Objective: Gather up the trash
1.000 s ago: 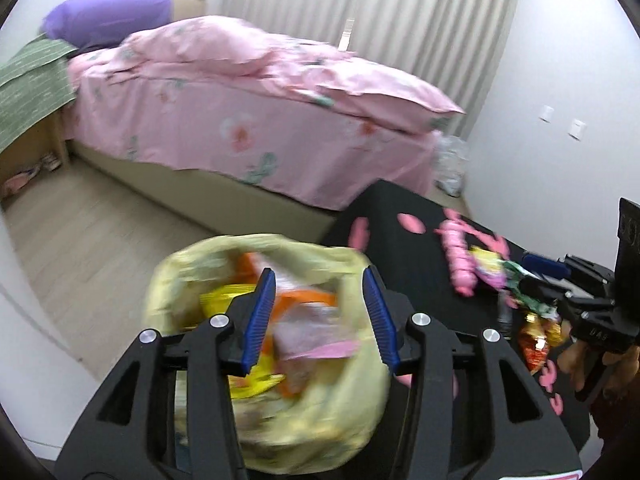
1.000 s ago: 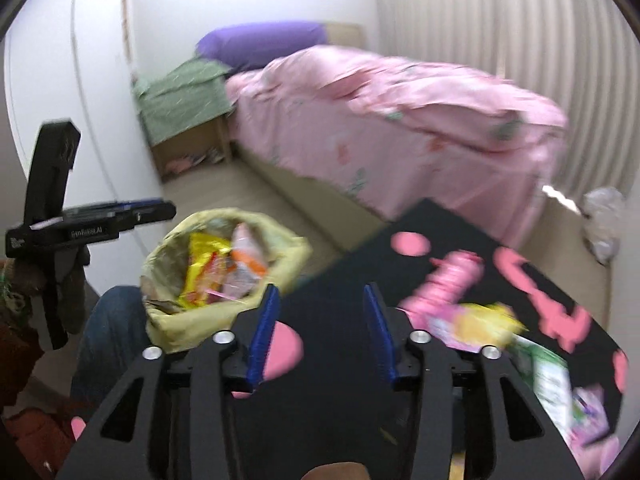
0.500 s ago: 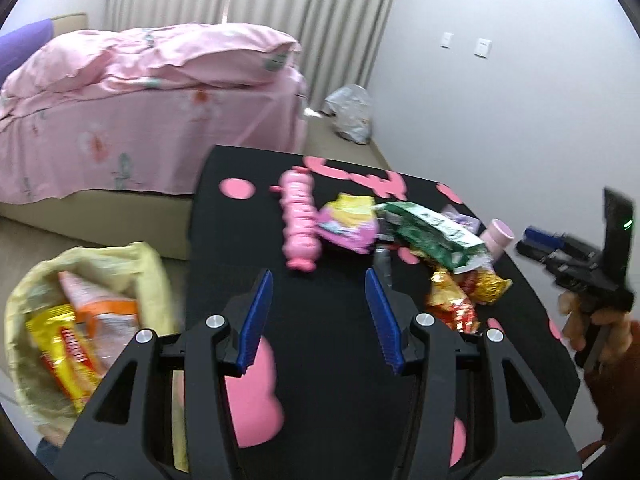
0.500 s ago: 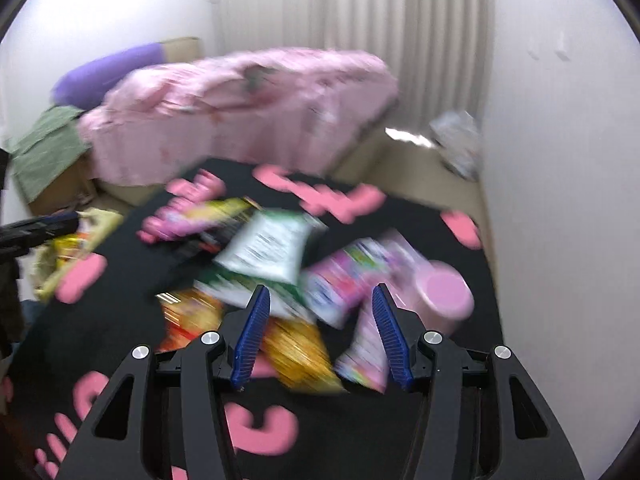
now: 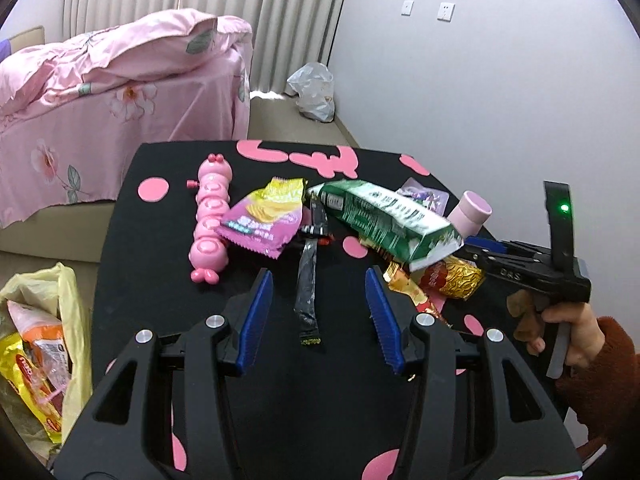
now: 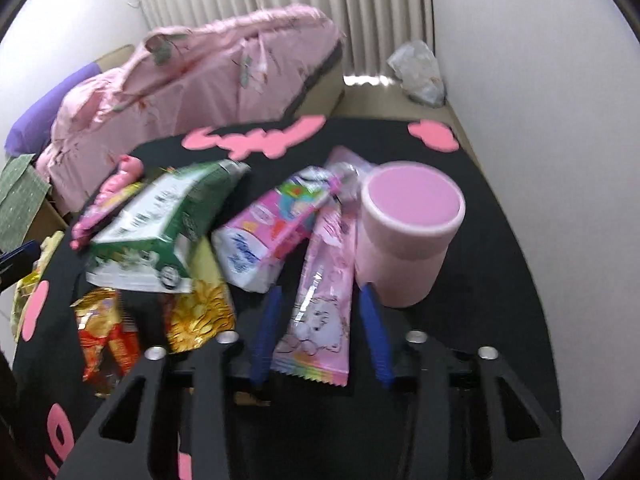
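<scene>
Snack wrappers lie heaped on a black table with pink spots. My left gripper is open and empty, its jaws on either side of a thin black wrapper. Beyond it lie a purple chip bag, a green bag and a gold wrapper. My right gripper is open, its jaws on either side of a long pink wrapper; it also shows at the right of the left wrist view. A yellow trash bag holding wrappers sits at the table's left.
A pink caterpillar toy lies at the table's left. A pink cylindrical tub stands right of my right gripper. A pink-and-white packet and the green bag lie ahead. A pink bed stands behind the table.
Both grippers swung from the trash bag toward the wrapper pile. The left one now straddles the black wrapper. The right one has closed in on the pink wrapper.
</scene>
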Demonstrator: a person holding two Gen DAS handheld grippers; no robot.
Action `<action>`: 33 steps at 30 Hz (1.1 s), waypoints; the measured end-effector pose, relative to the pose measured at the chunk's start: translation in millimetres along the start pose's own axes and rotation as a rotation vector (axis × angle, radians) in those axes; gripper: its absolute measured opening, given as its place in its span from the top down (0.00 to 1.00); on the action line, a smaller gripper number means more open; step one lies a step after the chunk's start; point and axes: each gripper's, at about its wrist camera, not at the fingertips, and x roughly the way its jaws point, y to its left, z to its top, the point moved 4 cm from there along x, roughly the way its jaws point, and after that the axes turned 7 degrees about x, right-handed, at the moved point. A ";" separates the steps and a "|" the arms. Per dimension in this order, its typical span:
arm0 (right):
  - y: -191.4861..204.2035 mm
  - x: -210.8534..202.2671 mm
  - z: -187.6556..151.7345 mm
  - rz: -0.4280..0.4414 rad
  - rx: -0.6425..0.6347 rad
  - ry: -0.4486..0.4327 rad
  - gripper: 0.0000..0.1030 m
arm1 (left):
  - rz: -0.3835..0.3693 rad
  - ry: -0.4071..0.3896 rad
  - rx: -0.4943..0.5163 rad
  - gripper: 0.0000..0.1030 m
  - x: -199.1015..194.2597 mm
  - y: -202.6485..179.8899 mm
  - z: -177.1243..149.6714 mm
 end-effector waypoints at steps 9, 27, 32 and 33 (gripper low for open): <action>28.4 -11.3 -21.9 0.161 -0.076 0.055 0.82 | -0.002 0.015 -0.042 0.55 3.3 7.6 -8.4; 23.8 -71.3 -41.0 0.192 -0.052 -0.040 0.83 | -0.043 -0.041 0.053 0.51 0.5 -22.9 15.2; 8.4 -80.4 -36.0 0.178 -0.017 -0.085 0.83 | -0.006 0.031 0.000 0.51 23.1 -5.5 10.0; 6.4 -80.8 -34.5 0.180 -0.008 -0.091 0.83 | -0.007 0.042 -0.008 0.51 27.6 -1.7 9.5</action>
